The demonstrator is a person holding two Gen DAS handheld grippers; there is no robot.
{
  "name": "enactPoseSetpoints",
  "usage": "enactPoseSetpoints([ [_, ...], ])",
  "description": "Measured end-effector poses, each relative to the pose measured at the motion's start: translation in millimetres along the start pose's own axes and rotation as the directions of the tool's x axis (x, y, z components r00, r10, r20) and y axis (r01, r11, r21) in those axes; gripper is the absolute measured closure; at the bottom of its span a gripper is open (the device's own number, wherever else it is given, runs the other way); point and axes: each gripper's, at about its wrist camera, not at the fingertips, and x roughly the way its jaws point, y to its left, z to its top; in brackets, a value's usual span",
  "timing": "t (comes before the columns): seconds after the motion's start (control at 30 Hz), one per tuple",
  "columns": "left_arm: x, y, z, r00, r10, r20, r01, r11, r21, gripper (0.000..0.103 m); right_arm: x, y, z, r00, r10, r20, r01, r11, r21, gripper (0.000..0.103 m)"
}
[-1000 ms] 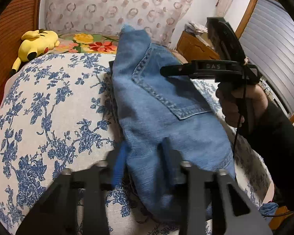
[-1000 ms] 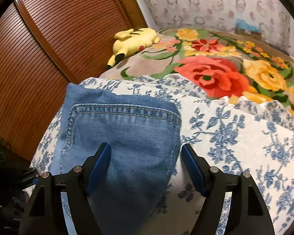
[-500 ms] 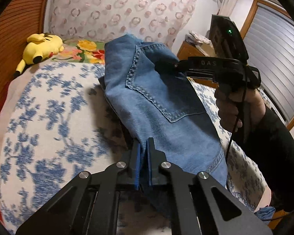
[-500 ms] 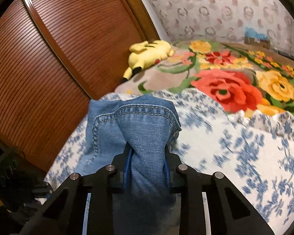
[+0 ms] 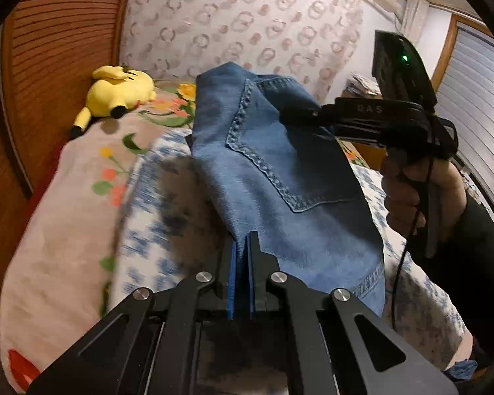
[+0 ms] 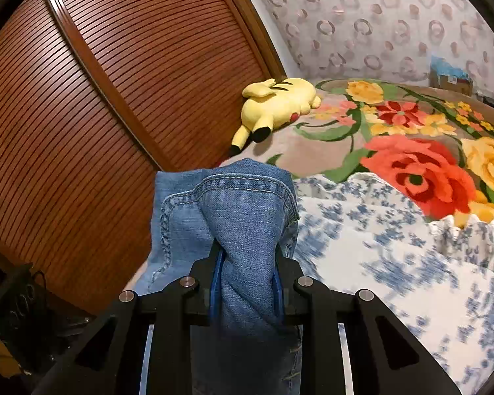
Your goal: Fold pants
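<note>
Both clamped tight on jeans point(image 5: 280, 177): left hand-held gripper point(image 5: 241, 263) at near edge, right hand-held gripper point(image 6: 247, 263) at far waistband (long axis strung between, above bed point(image 6: 395, 279)).

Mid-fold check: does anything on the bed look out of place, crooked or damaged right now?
Nothing looks damaged or spilled. The jeans are held up off the blue floral sheet, pinched by the left claw and the right claw. The yellow plush toy lies well clear near the wooden doors.

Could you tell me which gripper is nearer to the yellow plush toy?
Right. The right gripper holds the jeans just short of the yellow plush toy; the left gripper grips farther back.
</note>
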Motion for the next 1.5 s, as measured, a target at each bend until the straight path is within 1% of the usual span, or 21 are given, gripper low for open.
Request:
enactPoseSetpoints([
  [0.2,0,39,18,0.999,0.051,0.015,-0.051,0.999,0.007,0.096,31,8,9,1.000,0.008,0.025,-0.010,0.998,0.059,0.078],
  [0.33,1,54,26,0.997,0.079,0.019,-0.079,0.997,0.024,0.096,47,10,13,0.999,0.014,0.041,-0.018,0.995,0.099,0.078],
  [0.43,0,62,33,0.995,0.092,0.027,-0.093,0.995,0.030,0.096,56,8,14,0.999,0.012,0.040,-0.016,0.994,0.106,0.078],
  [0.6,-1,65,42,0.995,0.097,0.039,-0.099,0.994,0.056,0.096,57,8,19,0.999,0.002,0.034,-0.006,0.996,0.090,0.078],
  [0.63,2,66,44,0.994,0.099,0.041,-0.101,0.993,0.058,0.098,57,8,20,0.999,0.000,0.032,-0.003,0.996,0.087,0.078],
  [0.73,2,68,49,0.991,0.123,0.057,-0.127,0.990,0.067,0.099,56,8,19,1.000,-0.017,0.021,0.016,0.998,0.061,0.078],
  [0.87,0,73,53,0.989,0.129,0.065,-0.133,0.989,0.060,0.101,59,5,20,0.999,-0.053,-0.004,0.053,0.998,0.016,0.077],
  [0.97,0,72,54,0.990,0.128,0.062,-0.132,0.989,0.064,0.101,63,2,22,0.997,-0.076,-0.030,0.076,0.997,-0.002,0.072],
  [1.0,0,71,53,0.990,0.128,0.060,-0.132,0.989,0.065,0.101,64,0,23,0.996,-0.086,-0.038,0.086,0.996,-0.007,0.069],
  [1.07,0,69,53,0.990,0.128,0.056,-0.132,0.989,0.068,0.101,69,-2,25,0.991,-0.124,-0.059,0.122,0.992,-0.032,0.061],
  [1.13,0,66,51,0.990,0.131,0.052,-0.134,0.988,0.072,0.101,71,-1,25,0.984,-0.167,-0.067,0.163,0.984,-0.074,0.057],
  [1.2,1,65,50,0.991,0.128,0.048,-0.132,0.988,0.077,0.101,67,2,26,0.980,-0.188,-0.061,0.181,0.978,-0.103,0.054],
  [1.3,2,61,48,0.991,0.125,0.039,-0.128,0.988,0.084,0.101,60,13,28,0.972,-0.234,-0.030,0.227,0.961,-0.158,0.054],
  [1.4,4,58,44,0.992,0.125,0.028,-0.127,0.988,0.091,0.101,49,26,30,0.959,-0.283,0.031,0.283,0.937,-0.205,0.054],
  [1.5,7,56,39,0.991,0.130,0.015,-0.131,0.987,0.091,0.101,42,35,28,0.963,-0.263,0.057,0.269,0.938,-0.220,0.055],
])
